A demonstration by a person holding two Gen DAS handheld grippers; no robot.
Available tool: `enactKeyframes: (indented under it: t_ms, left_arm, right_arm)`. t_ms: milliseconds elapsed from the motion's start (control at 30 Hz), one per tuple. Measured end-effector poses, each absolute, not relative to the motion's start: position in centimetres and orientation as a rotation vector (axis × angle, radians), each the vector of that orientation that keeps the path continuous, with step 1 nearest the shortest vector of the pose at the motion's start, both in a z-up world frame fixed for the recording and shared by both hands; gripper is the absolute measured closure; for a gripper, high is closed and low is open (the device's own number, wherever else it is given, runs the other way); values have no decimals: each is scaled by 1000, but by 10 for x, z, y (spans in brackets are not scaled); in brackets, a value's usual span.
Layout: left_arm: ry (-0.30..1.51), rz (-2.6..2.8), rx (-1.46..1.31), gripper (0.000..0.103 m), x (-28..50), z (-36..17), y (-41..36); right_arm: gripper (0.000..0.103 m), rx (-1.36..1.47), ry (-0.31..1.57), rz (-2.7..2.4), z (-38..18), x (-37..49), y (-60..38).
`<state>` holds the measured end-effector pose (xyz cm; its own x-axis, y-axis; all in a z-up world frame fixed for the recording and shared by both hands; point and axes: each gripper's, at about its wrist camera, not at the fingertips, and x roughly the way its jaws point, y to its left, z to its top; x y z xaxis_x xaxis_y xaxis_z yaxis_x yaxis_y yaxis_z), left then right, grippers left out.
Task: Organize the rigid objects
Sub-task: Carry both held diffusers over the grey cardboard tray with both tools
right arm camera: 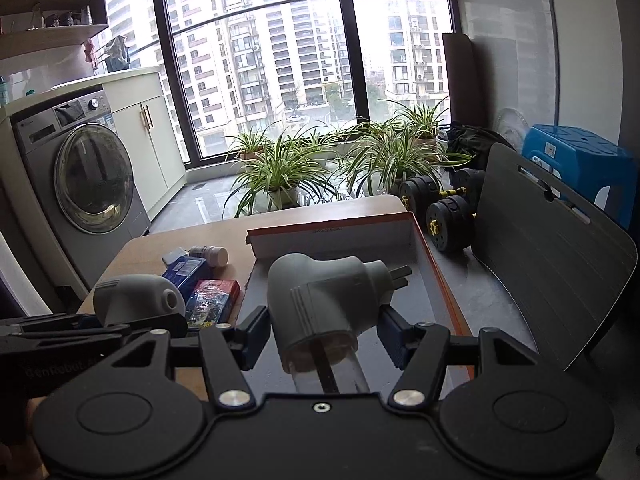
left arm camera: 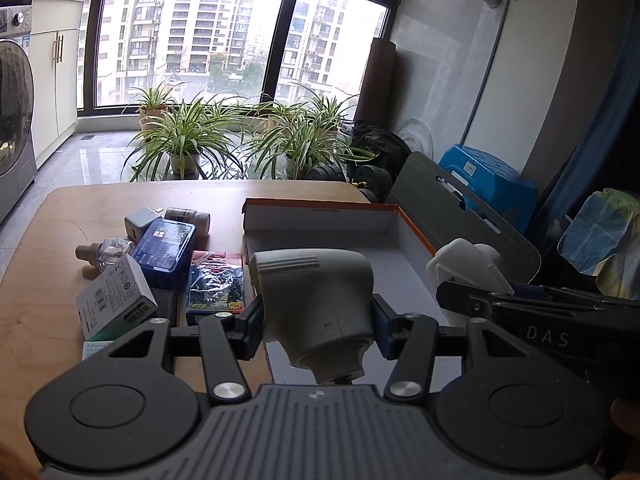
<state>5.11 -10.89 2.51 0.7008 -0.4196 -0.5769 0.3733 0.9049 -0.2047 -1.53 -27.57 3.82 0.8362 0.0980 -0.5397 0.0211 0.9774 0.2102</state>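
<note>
My left gripper (left arm camera: 318, 332) is shut on a grey angled plug adapter (left arm camera: 316, 304), held above the near left part of an open white cardboard box with orange edges (left arm camera: 332, 220). My right gripper (right arm camera: 322, 336) is shut on a second grey plug (right arm camera: 332, 300), whose metal prongs point away over the same box (right arm camera: 332, 240). Each wrist view shows the other gripper beside it: the right one (left arm camera: 480, 296) with its plug (left arm camera: 468, 264), and the left one (right arm camera: 120, 326) with its adapter (right arm camera: 136, 300). The inside of the box that shows is bare.
On the wooden table (left arm camera: 48, 240) left of the box lie a blue case (left arm camera: 164, 252), a white carton (left arm camera: 116, 296), a card pack (left arm camera: 216, 284), a white charger (left arm camera: 140, 220) and small bottles (left arm camera: 188, 216). A grey board (right arm camera: 552, 256), dumbbells (right arm camera: 444, 220) and potted plants (right arm camera: 280, 176) stand beyond.
</note>
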Motion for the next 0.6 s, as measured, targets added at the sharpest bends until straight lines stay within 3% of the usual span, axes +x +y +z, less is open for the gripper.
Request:
enactKeyframes:
  t_ms: [600]
  left_arm:
    - [670, -432, -79, 49, 49, 21, -107]
  right_arm:
    - [33, 207, 586, 45, 37, -16, -270]
